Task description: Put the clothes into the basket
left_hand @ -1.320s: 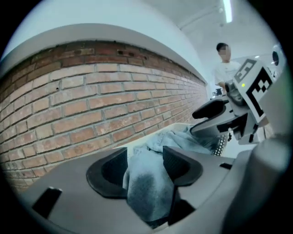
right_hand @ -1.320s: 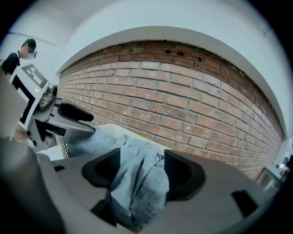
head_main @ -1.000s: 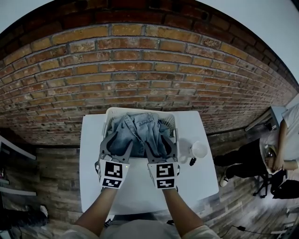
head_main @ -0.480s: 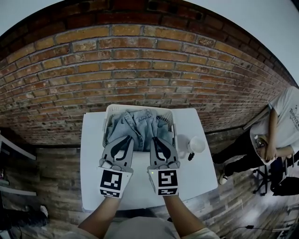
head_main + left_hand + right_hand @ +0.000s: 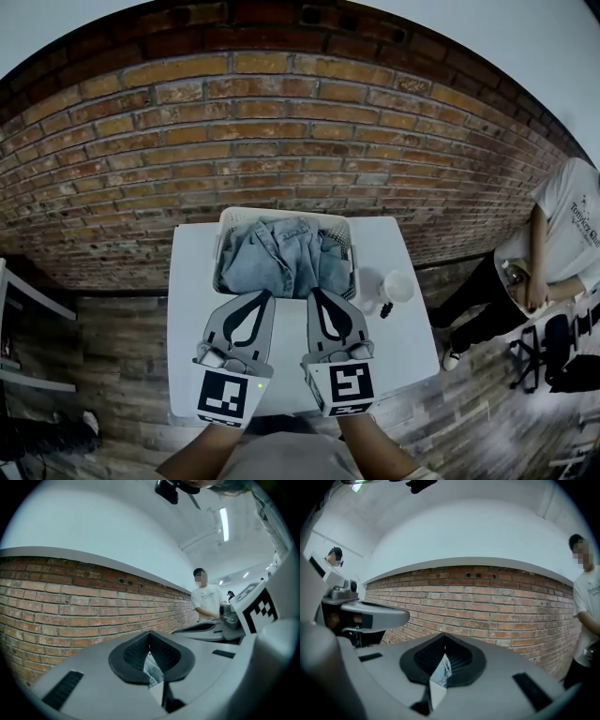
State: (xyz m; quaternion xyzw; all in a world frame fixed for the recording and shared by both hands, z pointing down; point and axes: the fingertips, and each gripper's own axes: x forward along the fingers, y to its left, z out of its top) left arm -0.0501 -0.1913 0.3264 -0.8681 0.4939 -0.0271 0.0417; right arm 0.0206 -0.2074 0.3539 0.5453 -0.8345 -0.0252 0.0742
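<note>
Lying crumpled in the white basket (image 5: 348, 251) at the far side of the white table (image 5: 403, 337), against the brick wall, the clothes (image 5: 281, 258) are one heap of faded blue denim, bunched in soft folds with seams showing, filling the basket nearly to its rim. The left gripper (image 5: 260, 294) and the right gripper (image 5: 315, 292) hover side by side just before the basket's near edge; both pairs of jaws have just closed, tips together, with nothing pinched between them
</note>
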